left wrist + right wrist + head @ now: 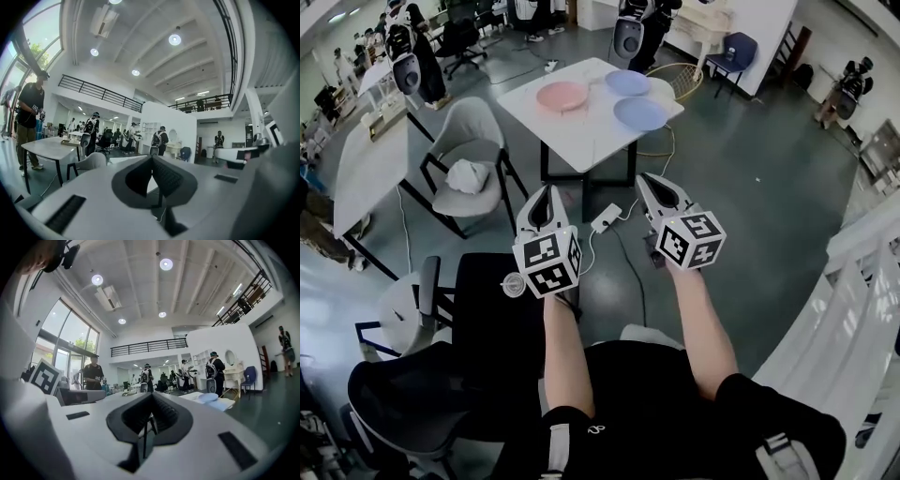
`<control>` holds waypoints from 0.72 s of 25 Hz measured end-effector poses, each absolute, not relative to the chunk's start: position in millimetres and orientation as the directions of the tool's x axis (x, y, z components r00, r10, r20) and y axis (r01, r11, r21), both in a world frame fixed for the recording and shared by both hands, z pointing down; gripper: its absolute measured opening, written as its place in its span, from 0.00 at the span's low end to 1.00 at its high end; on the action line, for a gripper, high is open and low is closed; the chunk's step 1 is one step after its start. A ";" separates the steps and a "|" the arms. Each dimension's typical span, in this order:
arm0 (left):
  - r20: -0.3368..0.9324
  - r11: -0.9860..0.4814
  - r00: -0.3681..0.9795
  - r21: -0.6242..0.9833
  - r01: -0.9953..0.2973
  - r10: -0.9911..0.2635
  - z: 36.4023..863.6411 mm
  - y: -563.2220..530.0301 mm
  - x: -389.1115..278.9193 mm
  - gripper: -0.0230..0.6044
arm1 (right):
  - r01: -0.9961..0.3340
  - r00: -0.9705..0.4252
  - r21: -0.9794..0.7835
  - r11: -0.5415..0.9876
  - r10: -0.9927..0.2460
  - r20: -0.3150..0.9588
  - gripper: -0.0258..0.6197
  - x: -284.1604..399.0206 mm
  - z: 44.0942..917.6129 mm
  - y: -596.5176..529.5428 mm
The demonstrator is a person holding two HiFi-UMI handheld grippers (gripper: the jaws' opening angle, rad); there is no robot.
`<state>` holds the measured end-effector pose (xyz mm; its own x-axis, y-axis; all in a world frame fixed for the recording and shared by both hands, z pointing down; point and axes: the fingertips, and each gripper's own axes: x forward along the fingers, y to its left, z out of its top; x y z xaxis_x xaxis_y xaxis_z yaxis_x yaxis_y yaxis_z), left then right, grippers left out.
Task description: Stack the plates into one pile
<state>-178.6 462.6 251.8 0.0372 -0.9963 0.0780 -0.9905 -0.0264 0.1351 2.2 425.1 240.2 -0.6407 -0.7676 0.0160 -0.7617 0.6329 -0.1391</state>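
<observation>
Hovering level with jaws closed on nothing, left gripper and right gripper are pointing toward the worktop well ahead, where the pink plate, far blue plate and near blue plate are lying unstacked, blues nearer the right gripper.

Pink plate, two pale blue plates, white table, dark grey-green floor

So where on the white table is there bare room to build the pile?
The near part of the table is bare, bordered by the pink plate, the nearer blue plate and the table's near edges. The far side is crowded: those two and the farther blue plate lie close together.
</observation>
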 end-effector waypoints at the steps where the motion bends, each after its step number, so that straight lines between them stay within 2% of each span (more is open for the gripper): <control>1: 0.084 -0.022 0.034 0.140 -0.990 -0.996 253.5 462.2 -181.4 0.06 | -0.764 -0.637 -0.144 0.629 -0.771 0.016 0.05 3.7 239.6 423.9; 8: 0.080 -0.014 0.028 0.162 -0.987 -0.996 251.6 455.7 -192.5 0.06 | -0.765 -0.633 -0.144 0.628 -0.774 -0.017 0.05 5.3 225.1 414.3; 18: 0.002 -0.015 0.015 0.153 -0.988 -1.000 216.3 434.5 -205.1 0.06 | -0.768 -0.619 -0.123 0.629 -0.778 -0.110 0.05 17.1 181.1 386.3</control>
<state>-205.1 434.5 216.3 0.0155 -0.9999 0.0023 -0.9881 -0.0150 0.1533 17.1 386.3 181.1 -0.6191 -0.7776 -0.1098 -0.7679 0.6287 -0.1226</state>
